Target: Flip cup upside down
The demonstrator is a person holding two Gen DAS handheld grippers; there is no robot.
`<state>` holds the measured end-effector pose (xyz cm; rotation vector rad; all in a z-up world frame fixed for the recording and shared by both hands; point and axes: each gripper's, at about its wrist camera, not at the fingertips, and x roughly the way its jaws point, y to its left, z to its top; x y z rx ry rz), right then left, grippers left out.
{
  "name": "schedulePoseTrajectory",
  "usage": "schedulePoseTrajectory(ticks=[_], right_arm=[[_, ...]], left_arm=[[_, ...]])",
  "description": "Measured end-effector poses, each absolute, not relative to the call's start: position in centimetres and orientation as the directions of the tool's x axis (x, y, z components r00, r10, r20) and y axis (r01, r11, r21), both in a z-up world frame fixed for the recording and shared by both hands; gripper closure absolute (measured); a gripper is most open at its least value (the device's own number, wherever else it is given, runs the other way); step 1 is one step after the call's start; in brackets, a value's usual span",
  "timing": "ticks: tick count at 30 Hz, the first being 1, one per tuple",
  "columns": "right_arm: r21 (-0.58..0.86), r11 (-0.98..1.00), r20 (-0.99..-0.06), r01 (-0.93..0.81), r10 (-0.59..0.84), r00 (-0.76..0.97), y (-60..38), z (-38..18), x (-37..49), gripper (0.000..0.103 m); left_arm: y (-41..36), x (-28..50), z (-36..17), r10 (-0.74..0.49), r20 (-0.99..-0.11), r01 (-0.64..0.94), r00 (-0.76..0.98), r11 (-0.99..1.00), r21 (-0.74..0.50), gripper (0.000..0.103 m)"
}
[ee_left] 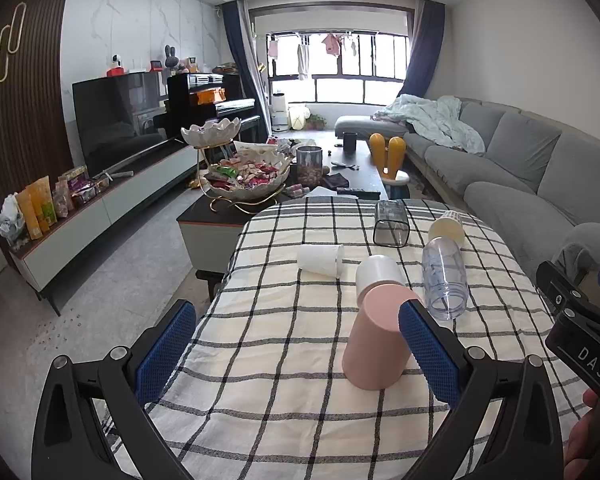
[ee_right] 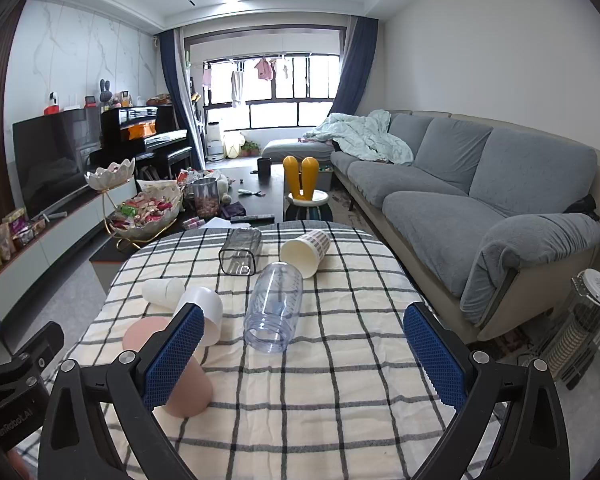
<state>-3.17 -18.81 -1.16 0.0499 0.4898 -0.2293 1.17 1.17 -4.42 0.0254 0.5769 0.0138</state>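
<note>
A cream tablecloth (ee_right: 300,400) with a black and grey checked grid carries a plain pale pink plastic cup (ee_left: 378,336), two plain white cups (ee_left: 321,259) (ee_left: 378,272) and a clear blue-tinted plastic bottle (ee_right: 274,306). A smoky grey transparent square container (ee_right: 241,256) lies beside a cream paper cup (ee_right: 306,252) patterned with small grey checks. Both grippers are black with blue textured pads (ee_right: 172,358) (ee_left: 166,354).

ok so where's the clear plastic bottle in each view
Left wrist view: the clear bottle lies on its side right of centre, beyond the pink cup.
Right wrist view: the same bottle lies at centre, mouth toward the camera.
Shared landmark: the cream cup lying just beyond it.
</note>
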Motion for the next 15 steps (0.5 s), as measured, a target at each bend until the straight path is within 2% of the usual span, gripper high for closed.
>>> schedulePoseTrajectory(ticks=[15], right_arm=[[-0.009, 0.973, -0.472, 0.229, -0.206, 0.857, -18.80, -1.18, -3.15, 0.003]], left_arm=[[0.60, 0.85, -3.76, 0.003, -0.527, 0.019, 0.850, 0.999, 0.038, 0.000]])
